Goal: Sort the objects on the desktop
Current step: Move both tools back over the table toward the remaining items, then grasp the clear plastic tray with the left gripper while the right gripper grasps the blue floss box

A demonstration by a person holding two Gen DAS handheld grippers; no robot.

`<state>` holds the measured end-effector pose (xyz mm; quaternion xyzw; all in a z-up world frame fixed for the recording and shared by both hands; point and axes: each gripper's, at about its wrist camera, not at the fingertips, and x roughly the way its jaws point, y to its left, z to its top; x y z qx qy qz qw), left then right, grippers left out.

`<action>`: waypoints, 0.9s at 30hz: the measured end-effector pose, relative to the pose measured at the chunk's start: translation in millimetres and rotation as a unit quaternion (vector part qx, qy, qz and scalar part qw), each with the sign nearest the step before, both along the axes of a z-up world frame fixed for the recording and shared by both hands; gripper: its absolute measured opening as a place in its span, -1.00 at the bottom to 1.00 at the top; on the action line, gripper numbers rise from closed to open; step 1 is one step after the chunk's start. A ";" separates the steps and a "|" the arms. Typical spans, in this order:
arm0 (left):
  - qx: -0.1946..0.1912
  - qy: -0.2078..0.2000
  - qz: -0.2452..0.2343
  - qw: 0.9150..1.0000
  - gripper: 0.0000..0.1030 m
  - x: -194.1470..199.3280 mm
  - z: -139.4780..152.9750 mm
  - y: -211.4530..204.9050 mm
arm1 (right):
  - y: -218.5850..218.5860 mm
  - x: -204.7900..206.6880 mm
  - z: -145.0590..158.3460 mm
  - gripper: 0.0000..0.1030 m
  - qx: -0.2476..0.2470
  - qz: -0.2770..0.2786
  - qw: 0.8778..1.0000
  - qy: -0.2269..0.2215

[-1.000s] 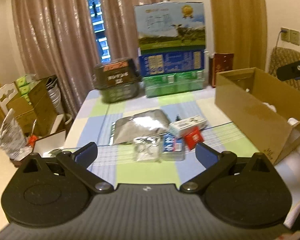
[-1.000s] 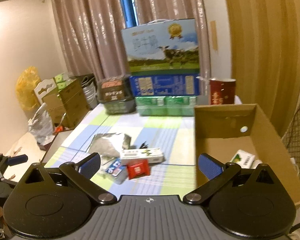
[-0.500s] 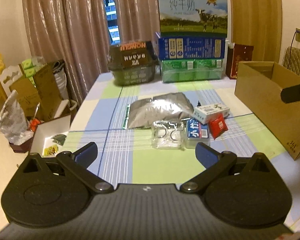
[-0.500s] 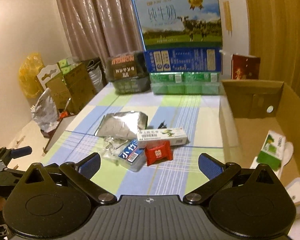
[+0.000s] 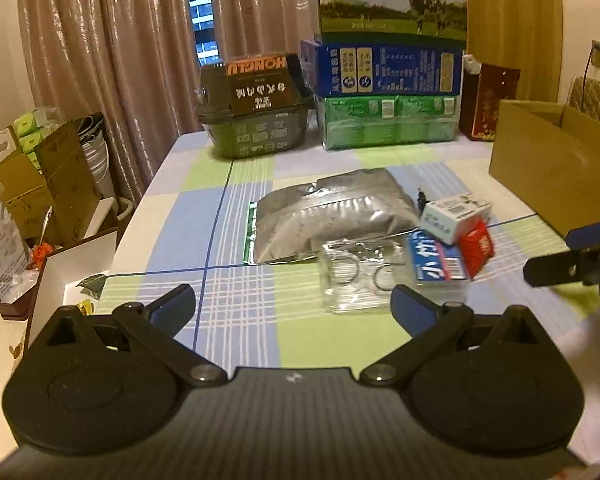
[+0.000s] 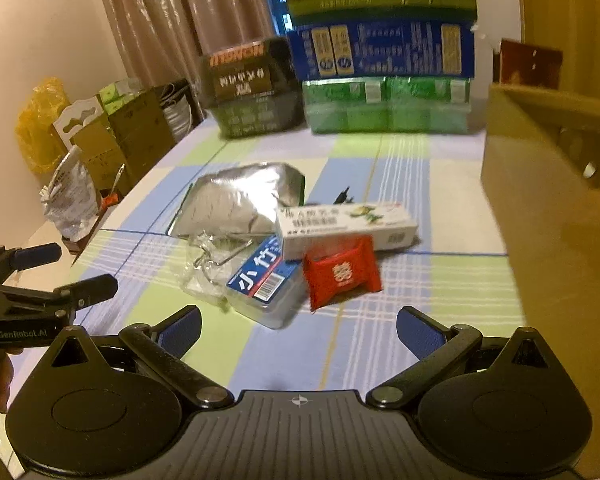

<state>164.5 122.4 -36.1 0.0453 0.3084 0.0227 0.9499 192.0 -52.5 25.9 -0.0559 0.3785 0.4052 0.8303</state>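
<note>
A small pile lies mid-table: a silver foil pouch [image 5: 332, 212], a clear bag of metal rings [image 5: 358, 276], a blue-labelled clear box [image 6: 262, 276], a red packet [image 6: 342, 274] and a white carton [image 6: 346, 226]. My left gripper [image 5: 294, 306] is open just short of the ring bag, nothing between its fingers. My right gripper [image 6: 298, 330] is open too, close in front of the red packet and the blue-labelled box. Each gripper shows at the edge of the other's view.
An open cardboard box [image 6: 548, 200] stands at the table's right. Milk cartons [image 5: 388, 68], green packs [image 5: 390, 120] and a dark basket [image 5: 256, 120] line the far edge. Off the table's left side sit cardboard boxes [image 5: 48, 184] and bags on the floor.
Both grippers have come down and forward toward the pile, which now looks larger and nearer. The inside of the cardboard box has left the right wrist view. Both stay open.
</note>
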 end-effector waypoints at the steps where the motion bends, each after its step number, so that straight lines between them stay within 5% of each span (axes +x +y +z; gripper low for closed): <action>1: -0.001 0.001 -0.001 1.000 0.98 4.2 -2.3 3.0 | 4.7 2.2 -4.5 0.96 -0.001 -0.001 1.000 0.005; 5: -0.011 0.008 -0.008 1.000 0.98 21.1 -11.1 13.6 | 26.0 9.1 -17.8 0.93 -0.006 0.002 1.000 0.015; 13: -0.014 0.018 -0.023 0.999 0.98 45.1 -25.5 19.9 | 58.9 23.2 -40.8 0.52 -0.017 0.003 0.999 0.042; 27: -0.008 0.032 -0.044 0.998 0.98 53.7 -37.3 19.4 | 78.1 24.0 -49.0 0.41 -0.025 0.001 0.999 0.026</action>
